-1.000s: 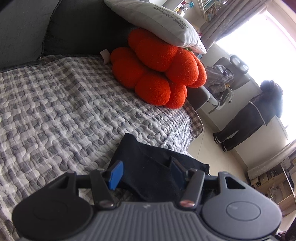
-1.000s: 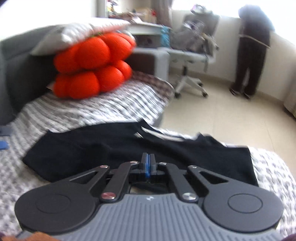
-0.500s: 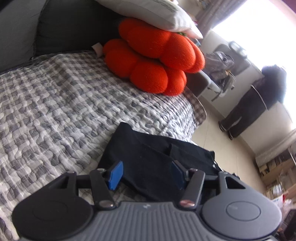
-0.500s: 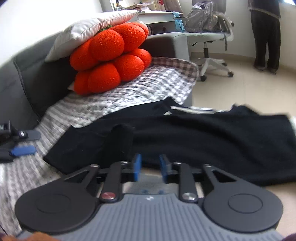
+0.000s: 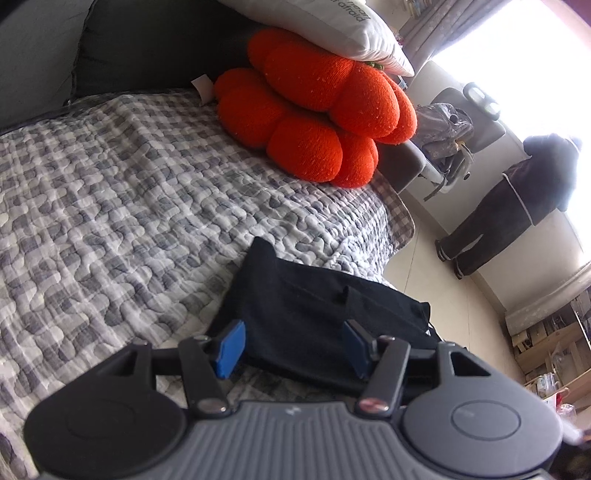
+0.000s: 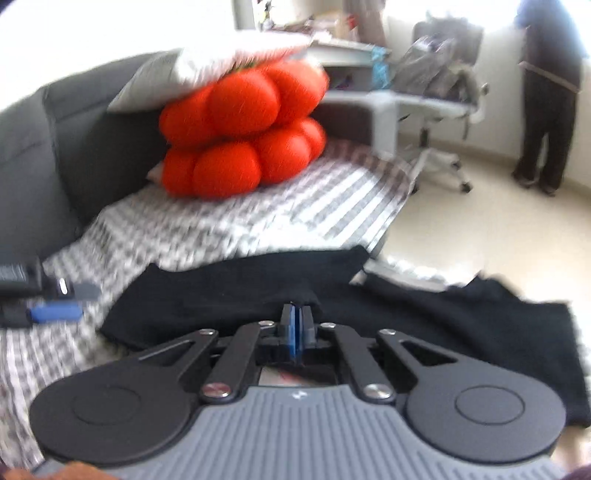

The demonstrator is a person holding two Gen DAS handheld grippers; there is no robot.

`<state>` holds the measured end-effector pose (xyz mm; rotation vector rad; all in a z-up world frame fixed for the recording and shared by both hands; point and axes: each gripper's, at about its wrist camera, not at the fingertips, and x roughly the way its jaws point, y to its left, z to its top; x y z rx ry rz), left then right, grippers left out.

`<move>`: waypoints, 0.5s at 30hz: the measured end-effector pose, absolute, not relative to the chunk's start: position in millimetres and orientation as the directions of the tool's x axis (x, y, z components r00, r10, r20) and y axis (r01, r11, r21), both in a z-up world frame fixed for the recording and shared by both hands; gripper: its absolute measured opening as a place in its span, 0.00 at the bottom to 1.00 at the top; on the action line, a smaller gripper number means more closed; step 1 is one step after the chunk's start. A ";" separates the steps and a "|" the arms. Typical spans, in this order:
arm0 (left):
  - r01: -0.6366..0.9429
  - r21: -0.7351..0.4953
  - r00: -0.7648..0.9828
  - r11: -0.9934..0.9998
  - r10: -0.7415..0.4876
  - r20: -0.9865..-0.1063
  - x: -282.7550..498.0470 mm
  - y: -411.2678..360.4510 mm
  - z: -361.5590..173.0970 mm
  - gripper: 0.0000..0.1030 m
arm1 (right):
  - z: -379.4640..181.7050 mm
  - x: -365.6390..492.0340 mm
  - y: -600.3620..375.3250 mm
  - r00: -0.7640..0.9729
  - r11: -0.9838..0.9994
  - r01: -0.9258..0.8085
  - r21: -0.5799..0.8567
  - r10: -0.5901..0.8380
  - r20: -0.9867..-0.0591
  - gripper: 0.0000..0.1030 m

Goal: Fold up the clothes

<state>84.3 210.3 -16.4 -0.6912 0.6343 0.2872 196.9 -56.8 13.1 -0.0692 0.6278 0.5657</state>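
1. Right gripper (image 6: 295, 325): blue pads pressed together. A small bump of black cloth rises just at their tips; the frame is blurred, so whether any cloth is pinched cannot be told.
2. Left gripper (image 5: 291, 349): jaws apart, blue pads either side of the near edge of the garment, not pressing on it.
3. Black garment (image 6: 424, 314): spread flat on the quilt, its far-right part reaching toward the sofa's front edge. In the left wrist view one end lies folded, with a small tuck standing up on top.
4. Checked quilt (image 5: 122, 206): grey and white, puckered, covering the sofa seat; one corner hangs over the edge beside the floor.
5. Grey sofa back (image 5: 147, 40): dark upholstery behind the quilt.
6. Orange cushion (image 5: 314, 122): lobed, knitted, resting on the quilt against the sofa back.
7. White pillow (image 5: 332, 26): lying on top of the orange cushion, printed lettering on its face.
8. Pale floor (image 6: 480, 229): bare, beyond the sofa.
9. Office chair (image 6: 439, 110): white base, a grey bag on its seat.
10. Person (image 5: 517, 199): standing in dark clothes at the bright window, facing away.
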 end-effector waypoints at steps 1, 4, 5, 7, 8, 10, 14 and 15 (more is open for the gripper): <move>-0.448 -0.499 0.773 0.742 0.041 -0.633 85.1 209.8 -16.7 0.58 | 19.4 195.3 -57.2 0.674 0.856 -0.507 0.094 0.463 -0.576 0.01; -0.453 -0.490 0.765 0.745 0.042 -0.643 87.1 208.7 -18.7 0.58 | 16.1 191.0 -50.2 0.666 0.867 -0.498 0.013 0.392 -0.634 0.02; -0.454 -0.487 0.763 0.746 0.043 -0.645 87.0 208.7 -19.0 0.58 | 8.9 190.8 -45.1 0.651 0.863 -0.504 -0.011 0.372 -0.662 0.02; -0.456 -0.488 0.762 0.744 0.043 -0.646 85.4 209.8 -19.2 0.58 | -4.5 193.2 -46.9 0.633 0.866 -0.500 -0.015 0.353 -0.689 0.05; -0.457 -0.490 0.762 0.742 0.042 -0.646 84.3 210.6 -19.1 0.58 | -7.0 195.4 -54.6 0.631 0.878 -0.478 0.024 0.362 -0.686 0.14; -0.457 -0.492 0.765 0.741 0.045 -0.643 81.6 212.5 -18.2 0.58 | -11.5 201.7 -82.8 0.631 0.900 -0.398 0.177 0.409 -0.660 0.32; -0.465 -0.506 0.765 0.727 0.042 -0.642 82.2 216.4 -18.7 0.58 | -29.9 210.1 -126.9 0.603 0.875 -0.285 0.390 0.480 -0.637 0.50; -0.465 -0.504 0.763 0.728 0.041 -0.645 83.5 215.4 -19.1 0.58 | -34.0 209.7 -128.1 0.588 0.868 -0.292 0.402 0.494 -0.640 0.50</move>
